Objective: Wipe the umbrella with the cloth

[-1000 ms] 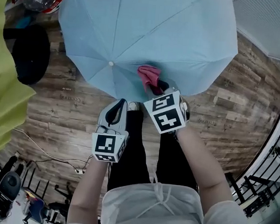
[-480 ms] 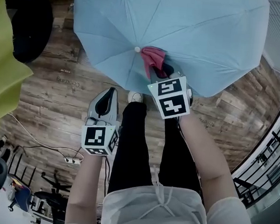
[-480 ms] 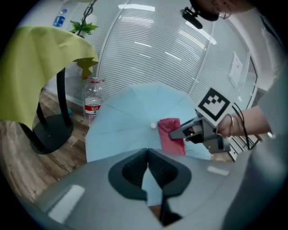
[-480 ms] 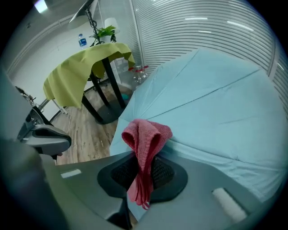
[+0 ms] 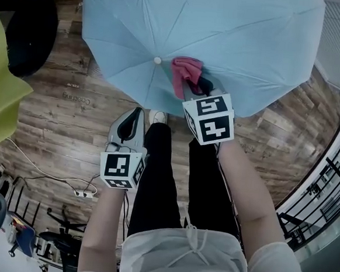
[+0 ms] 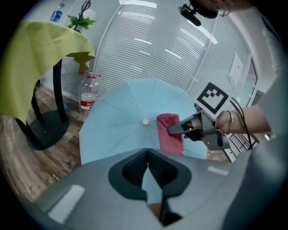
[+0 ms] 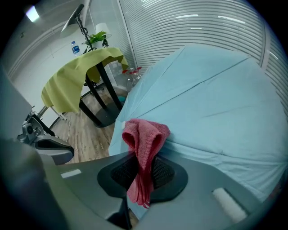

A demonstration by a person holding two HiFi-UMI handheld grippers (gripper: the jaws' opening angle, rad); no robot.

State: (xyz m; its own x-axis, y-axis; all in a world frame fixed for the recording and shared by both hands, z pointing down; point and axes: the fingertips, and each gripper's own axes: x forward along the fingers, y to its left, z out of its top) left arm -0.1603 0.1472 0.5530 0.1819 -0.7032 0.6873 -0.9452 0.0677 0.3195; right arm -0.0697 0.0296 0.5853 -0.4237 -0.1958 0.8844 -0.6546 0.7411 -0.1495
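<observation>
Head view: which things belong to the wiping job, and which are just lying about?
In the job:
- umbrella, open
- cloth, pressed on the umbrella
- right claw, shut on the cloth
- left claw, shut and empty

Lying about:
- bottle
- yellow cover on a table
- plant

The head view looks steeply down on the open umbrella (image 5: 236,44) and the floor (image 5: 60,118), the left gripper view faces it from farther back, the right gripper view sits close against it — all three share umbrella and cloth (image 5: 184,72).
</observation>
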